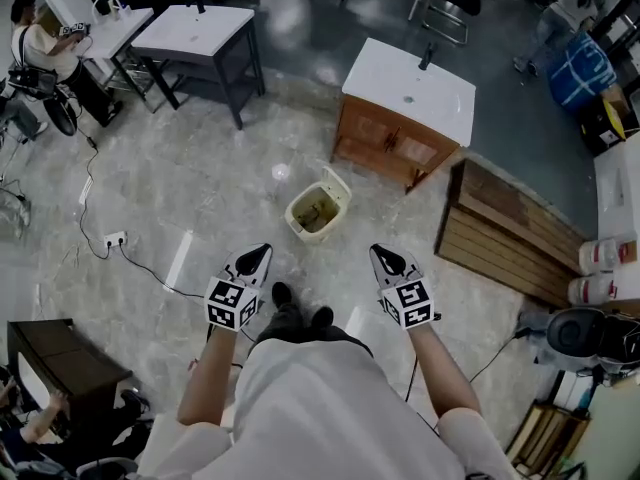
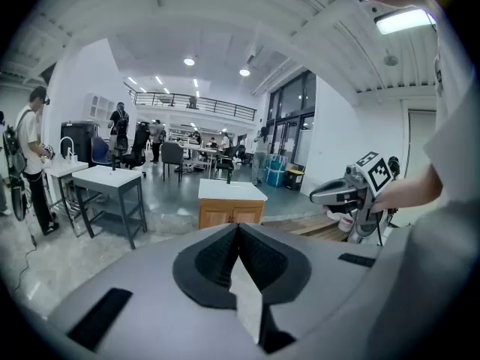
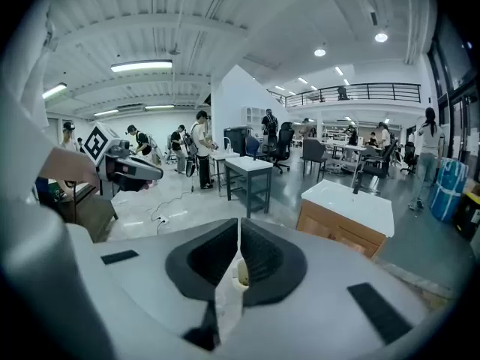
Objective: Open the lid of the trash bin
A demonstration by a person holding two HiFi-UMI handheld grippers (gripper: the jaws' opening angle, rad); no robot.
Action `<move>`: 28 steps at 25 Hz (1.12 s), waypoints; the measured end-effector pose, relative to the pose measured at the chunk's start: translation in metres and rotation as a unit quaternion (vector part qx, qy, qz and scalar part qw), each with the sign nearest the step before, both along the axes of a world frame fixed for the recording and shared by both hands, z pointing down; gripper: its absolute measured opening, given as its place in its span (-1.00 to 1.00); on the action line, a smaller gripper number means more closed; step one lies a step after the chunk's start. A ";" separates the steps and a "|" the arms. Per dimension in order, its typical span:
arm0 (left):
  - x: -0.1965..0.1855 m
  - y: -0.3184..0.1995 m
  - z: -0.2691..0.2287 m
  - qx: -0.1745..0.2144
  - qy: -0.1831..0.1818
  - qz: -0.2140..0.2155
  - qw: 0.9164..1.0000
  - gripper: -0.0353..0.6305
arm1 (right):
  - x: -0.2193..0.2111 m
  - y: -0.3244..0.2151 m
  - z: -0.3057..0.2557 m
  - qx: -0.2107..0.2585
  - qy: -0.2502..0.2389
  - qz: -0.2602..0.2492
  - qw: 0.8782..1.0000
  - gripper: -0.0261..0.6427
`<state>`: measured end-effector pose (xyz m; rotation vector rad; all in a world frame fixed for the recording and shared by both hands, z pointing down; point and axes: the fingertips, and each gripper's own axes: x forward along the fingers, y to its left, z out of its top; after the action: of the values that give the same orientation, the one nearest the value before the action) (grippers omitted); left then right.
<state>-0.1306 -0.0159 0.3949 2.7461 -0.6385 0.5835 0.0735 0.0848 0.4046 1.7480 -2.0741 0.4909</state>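
Head view, looking steeply down on a standing person who holds a tool in each hand above a pale stone floor [image 1: 180, 198]. The trash bin [image 1: 312, 213], cream and roughly square, stands on the floor at 12 o'clock from the person's shoes [image 1: 284, 294], well apart from both tools. Its lid [image 1: 337, 182] is raised at the bin's 1 o'clock rim, so the brownish inside is exposed. The left tool [image 1: 263, 251] points toward 12 o'clock at the left of the bin's line, and the right tool [image 1: 377, 252] does the same at the right; neither touches the bin. In the left gripper view the left tool [image 2: 237, 228] has its dark jaws pressed together at the tips, with nothing between them. In the right gripper view the right tool [image 3: 238, 223] likewise has its jaws pressed together; a small cream shape shows through the slit below the tips, too small to identify. From the bin, a wooden cabinet [image 1: 390, 148] with a white top lies at 1 o'clock, a grey table [image 1: 198, 34] at 10 o'clock, and a stack of wooden planks [image 1: 500, 230] at 3 o'clock. A power strip [image 1: 115, 239] with a trailing cable lies on the floor at 9 o'clock.
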 end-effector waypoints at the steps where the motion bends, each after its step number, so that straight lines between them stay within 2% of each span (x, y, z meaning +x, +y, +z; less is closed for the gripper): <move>1: -0.004 0.000 -0.003 0.002 0.001 0.000 1.000 -0.84 | -0.002 0.001 -0.003 0.003 0.001 0.001 1.000 -0.82; 8: -0.033 -0.005 -0.025 0.026 0.017 0.007 0.999 -0.84 | -0.015 0.001 -0.024 0.033 0.009 0.023 0.999 -0.82; 16: -0.060 -0.016 -0.041 0.038 0.028 0.031 0.998 -0.84 | -0.031 -0.007 -0.050 0.069 0.004 0.071 0.995 -0.83; 28: -0.059 -0.041 -0.052 0.044 0.052 0.039 0.997 -0.84 | -0.033 -0.018 -0.065 0.082 0.012 0.089 0.993 -0.83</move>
<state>-0.1891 -0.0572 0.3426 2.8730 -0.5467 0.4364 0.0409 0.0664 0.3396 2.0352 -2.0013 0.3564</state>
